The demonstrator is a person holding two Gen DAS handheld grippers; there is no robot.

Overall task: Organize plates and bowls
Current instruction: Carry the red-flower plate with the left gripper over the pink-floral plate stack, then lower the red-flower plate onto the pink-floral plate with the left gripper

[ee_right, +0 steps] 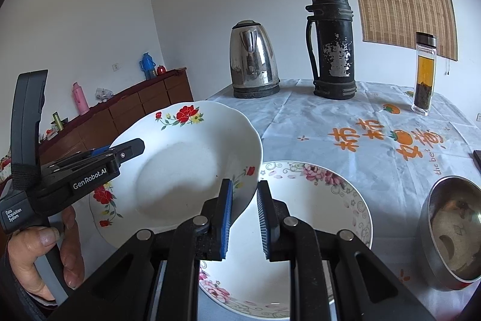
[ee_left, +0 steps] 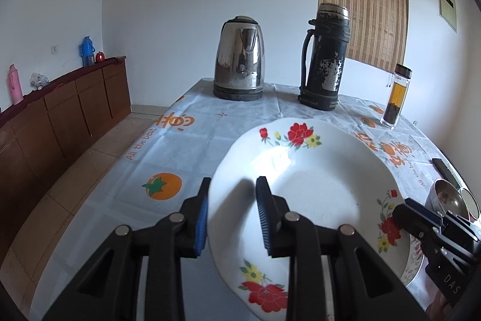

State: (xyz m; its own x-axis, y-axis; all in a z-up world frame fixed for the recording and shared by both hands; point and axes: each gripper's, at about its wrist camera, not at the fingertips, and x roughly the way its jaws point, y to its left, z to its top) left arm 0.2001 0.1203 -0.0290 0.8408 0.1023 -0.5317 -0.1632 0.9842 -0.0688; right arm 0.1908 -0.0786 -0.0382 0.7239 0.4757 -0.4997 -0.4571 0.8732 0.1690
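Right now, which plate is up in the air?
The red-flower plate, held at its rim by both grippers. The pink-flower plate lies on the table.

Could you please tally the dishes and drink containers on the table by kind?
Plates: 2, red-flower plate held up by both tools, pink-flower plate on the table
Metal bowls: 1
Kettles: 1
Black flasks: 1
Tea bottles: 1
Total: 6
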